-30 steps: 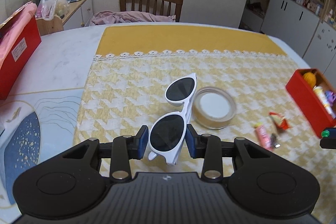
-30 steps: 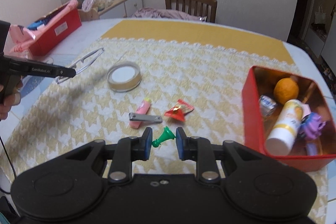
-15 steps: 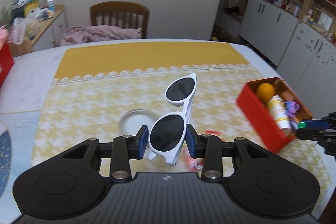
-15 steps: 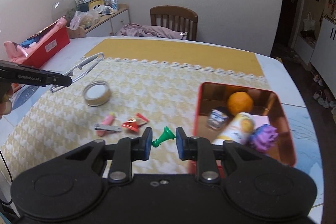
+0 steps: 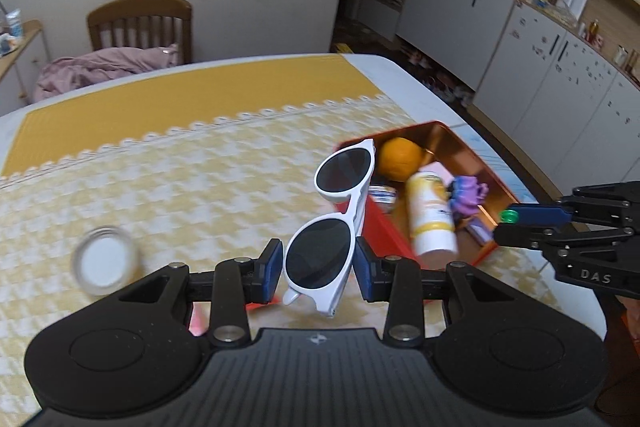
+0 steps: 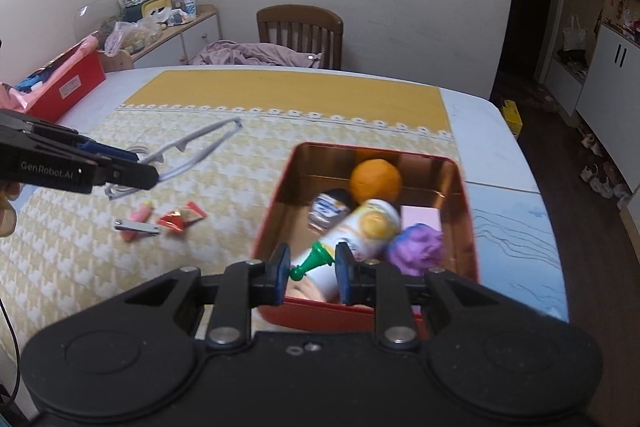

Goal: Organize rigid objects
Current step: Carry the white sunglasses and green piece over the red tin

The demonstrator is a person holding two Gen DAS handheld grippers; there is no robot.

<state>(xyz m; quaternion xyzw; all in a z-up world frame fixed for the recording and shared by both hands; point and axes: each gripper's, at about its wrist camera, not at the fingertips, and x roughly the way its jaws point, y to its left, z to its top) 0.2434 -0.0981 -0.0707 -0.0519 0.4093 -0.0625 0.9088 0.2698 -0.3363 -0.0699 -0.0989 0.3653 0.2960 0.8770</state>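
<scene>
White sunglasses [image 5: 334, 223]: clamped in my left gripper [image 5: 318, 265], by then carried from mid-cloth to beside the red tin [image 6: 466, 187]. Green pawn [image 6: 314, 261]: pinched in my right gripper [image 6: 310, 273], brought over the tin's near wall. Jar lid [image 5: 105, 261] blurred. Yellow houndstooth tablecloth [image 6: 240, 155]; wooden chair [image 6: 300, 27] behind.

White dark-lensed sunglasses [image 5: 334, 223] and a small green cone-shaped piece [image 6: 314, 259] hang above the red box [image 6: 360, 313].

chair [image 6: 300, 27]: 12 o'clock, behind table
pink cloth [image 6: 256, 53]: on chair
cabinets [image 5: 532, 39]: 2 o'clock
</scene>
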